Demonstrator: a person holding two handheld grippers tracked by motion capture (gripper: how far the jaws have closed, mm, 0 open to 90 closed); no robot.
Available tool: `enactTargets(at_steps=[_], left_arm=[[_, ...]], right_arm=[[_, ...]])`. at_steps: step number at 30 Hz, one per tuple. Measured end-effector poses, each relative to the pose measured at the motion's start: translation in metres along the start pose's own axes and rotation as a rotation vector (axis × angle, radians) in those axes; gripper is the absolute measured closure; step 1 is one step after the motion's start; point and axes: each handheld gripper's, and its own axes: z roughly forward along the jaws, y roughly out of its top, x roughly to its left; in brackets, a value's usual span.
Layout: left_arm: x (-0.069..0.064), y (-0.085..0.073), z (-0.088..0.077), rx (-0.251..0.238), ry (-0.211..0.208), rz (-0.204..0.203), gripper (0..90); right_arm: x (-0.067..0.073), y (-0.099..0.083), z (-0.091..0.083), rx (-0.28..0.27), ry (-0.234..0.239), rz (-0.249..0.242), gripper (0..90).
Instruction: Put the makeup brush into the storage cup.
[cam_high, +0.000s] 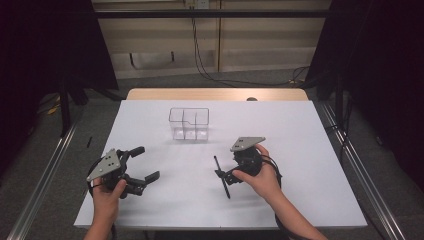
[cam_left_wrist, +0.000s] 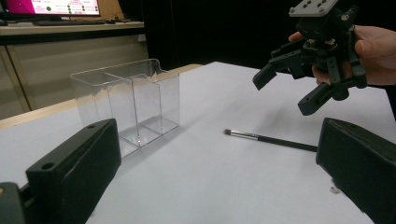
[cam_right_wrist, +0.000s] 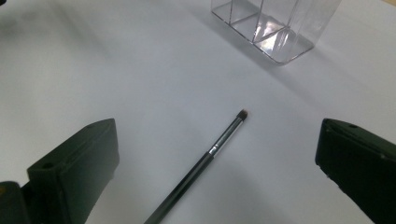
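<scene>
slim black makeup brush with silver ferrule and brown tip (cam_right_wrist: 205, 158): lies flat on the white table sheet (cam_high: 300, 130), between and below the spread jaws of the right gripper (cam_high: 226, 176), untouched, tip pointing away. clear plastic divided organiser box (cam_high: 189, 124): upright, beyond the brush, well apart from both grippers. left gripper (cam_high: 142, 164): jaws wide apart, holding nothing, off to the brush's left.

No readable text anywhere. Monitor (cam_left_wrist: 51, 6) at far left of left gripper view shows coloured blocks and lines, too blurred to read.
</scene>
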Motion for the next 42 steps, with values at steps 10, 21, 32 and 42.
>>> enactTargets(at_steps=[10,21,32,42], left_arm=[[0.000,0.000,0.001,-0.006,-0.004,-0.013,0.0],[0.000,0.000,0.002,0.001,-0.003,-0.008,0.0],[-0.001,0.001,0.002,0.005,-0.005,-0.007,0.0],[0.000,0.001,0.002,0.010,-0.001,-0.005,0.0]], right_arm=[[0.001,0.006,0.005,0.091,0.008,-0.018,0.0],[0.002,0.010,0.011,0.248,0.019,-0.035,0.0],[0.004,0.011,0.018,0.348,0.019,-0.025,1.0],[0.006,0.008,0.022,0.441,0.002,-0.046,6.9]])
